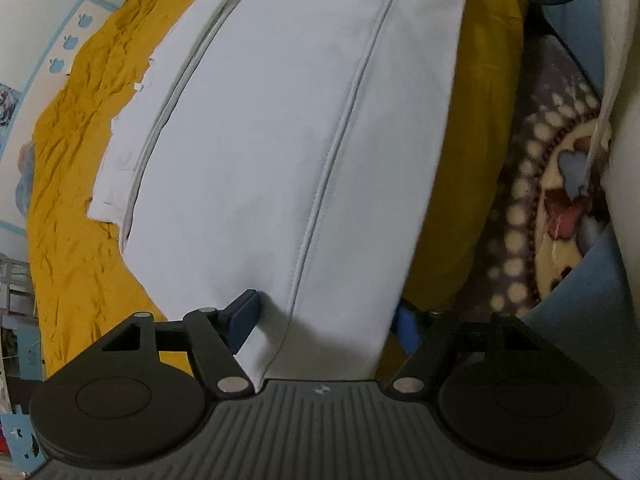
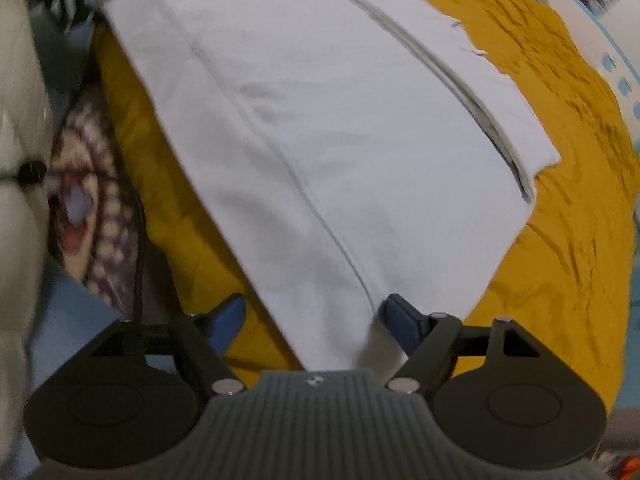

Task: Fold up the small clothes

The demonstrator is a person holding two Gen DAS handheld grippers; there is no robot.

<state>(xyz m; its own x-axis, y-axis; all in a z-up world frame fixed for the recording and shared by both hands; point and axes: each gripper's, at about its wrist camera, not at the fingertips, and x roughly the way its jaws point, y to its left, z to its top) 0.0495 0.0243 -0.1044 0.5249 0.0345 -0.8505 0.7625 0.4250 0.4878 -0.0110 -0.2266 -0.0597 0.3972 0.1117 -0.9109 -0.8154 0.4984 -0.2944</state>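
Observation:
A white garment (image 1: 280, 140) lies folded flat on a mustard-yellow cloth (image 1: 80, 200), with a raised seam running along its length and a second layer showing at its far edge. In the left wrist view, my left gripper (image 1: 326, 320) stands open over the garment's near edge, with the white fabric lying loose between its blue pads (image 1: 246, 314). The right wrist view shows the same garment (image 2: 320, 128) on the yellow cloth (image 2: 560, 220). My right gripper (image 2: 316, 316) is open too, and the garment's near corner lies between its blue pads (image 2: 400, 318) without being pinched.
A dotted, patterned blanket (image 1: 552, 200) lies past the yellow cloth's edge, beside a pale blue surface (image 1: 592, 292) and a white bulky object (image 2: 20, 120). A light wall with blue stickers (image 1: 68, 40) borders the cloth's far side. Dark cables (image 2: 140, 240) hang near the blanket.

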